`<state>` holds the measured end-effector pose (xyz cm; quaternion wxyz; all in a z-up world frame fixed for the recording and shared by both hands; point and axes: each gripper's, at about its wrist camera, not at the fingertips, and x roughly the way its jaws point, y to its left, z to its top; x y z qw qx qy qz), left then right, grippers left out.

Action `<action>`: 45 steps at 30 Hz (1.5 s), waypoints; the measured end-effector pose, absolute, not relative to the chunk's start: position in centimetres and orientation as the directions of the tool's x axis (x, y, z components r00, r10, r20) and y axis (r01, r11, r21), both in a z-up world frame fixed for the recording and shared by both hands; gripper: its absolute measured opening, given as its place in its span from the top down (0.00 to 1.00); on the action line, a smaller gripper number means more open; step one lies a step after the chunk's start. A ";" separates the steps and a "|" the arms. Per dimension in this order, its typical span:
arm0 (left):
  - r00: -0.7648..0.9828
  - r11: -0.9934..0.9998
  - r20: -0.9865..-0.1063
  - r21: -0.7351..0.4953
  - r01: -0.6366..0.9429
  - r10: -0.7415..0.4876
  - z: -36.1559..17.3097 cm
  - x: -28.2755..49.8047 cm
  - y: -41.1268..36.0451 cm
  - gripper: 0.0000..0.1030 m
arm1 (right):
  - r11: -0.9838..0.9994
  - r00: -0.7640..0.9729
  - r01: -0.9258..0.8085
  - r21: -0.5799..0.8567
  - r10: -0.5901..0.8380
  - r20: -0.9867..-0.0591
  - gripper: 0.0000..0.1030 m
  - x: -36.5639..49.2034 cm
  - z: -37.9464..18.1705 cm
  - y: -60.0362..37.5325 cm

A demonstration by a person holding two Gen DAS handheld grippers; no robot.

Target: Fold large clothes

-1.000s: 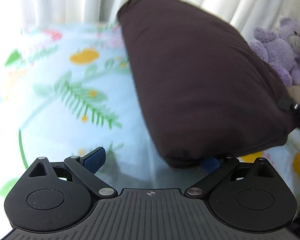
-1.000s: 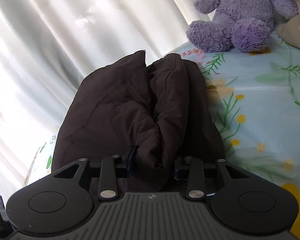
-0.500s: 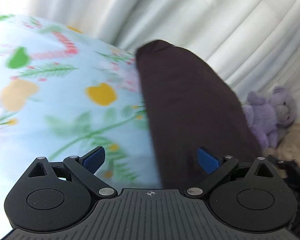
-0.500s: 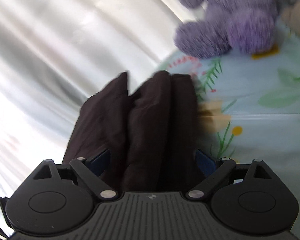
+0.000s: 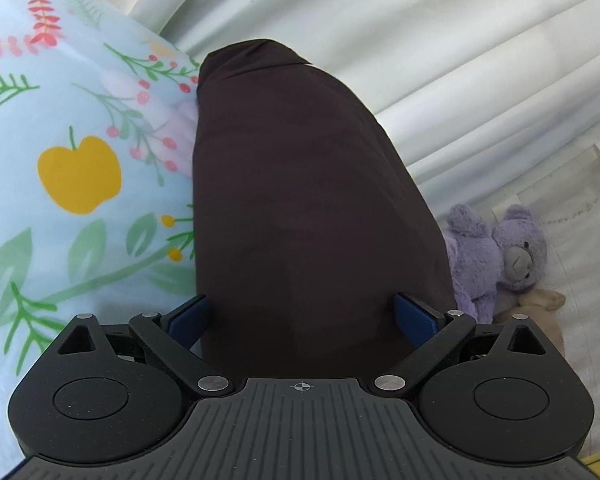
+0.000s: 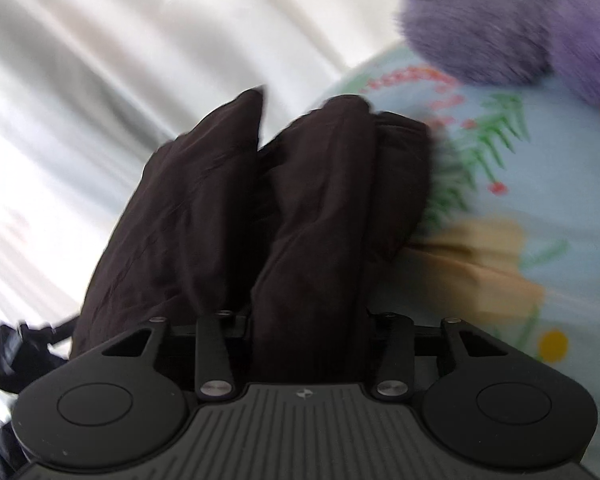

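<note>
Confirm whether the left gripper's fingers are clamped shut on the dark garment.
No: the left gripper has its blue fingers spread wide, with the dark garment between them.

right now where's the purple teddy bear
In the left wrist view the teddy bear sits low on the right, against the dark garment's right edge, below the white curtain. In the right wrist view it fills the top right corner.

You won't find any legible text, brand, number or label in either view. On the left wrist view, the white sheet [image 5: 580,216] at the far right, behind the purple bear [image 5: 500,256], carries a faint line of small print, too tiny for you to read. The only sign is a small crosshair mark moulded on each tool body [image 5: 302,387], at its front edge.
</note>
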<state>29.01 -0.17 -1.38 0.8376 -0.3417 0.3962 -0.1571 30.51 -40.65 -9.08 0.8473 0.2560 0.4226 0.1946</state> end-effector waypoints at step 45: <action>0.797 0.921 -0.596 -0.250 -0.299 0.097 2.9 34.5 4.5 0.02 | 0.941 0.802 -0.186 0.282 0.312 -0.510 0.74 40.3 -9.0 -11.4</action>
